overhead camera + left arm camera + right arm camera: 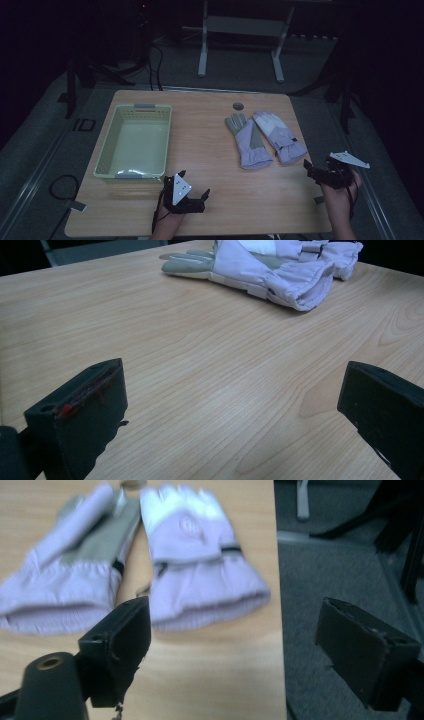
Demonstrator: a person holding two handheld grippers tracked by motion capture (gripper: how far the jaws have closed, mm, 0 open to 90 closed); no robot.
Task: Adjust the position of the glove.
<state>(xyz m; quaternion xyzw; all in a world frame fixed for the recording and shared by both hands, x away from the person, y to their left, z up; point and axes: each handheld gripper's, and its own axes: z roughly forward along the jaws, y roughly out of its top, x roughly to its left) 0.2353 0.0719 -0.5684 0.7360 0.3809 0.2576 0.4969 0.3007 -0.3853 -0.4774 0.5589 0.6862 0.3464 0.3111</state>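
Nearest the person, the left gripper [192, 192] rests low over the table's [220, 165] front edge, jaws spread, empty. The right gripper [320, 172], also spread, hovers at the right edge, nearer the two lilac gloves [265, 137]. They lie side by side just ahead of it, cuffs toward it, fingers pointing away. Far left sits the green basket [107, 145].
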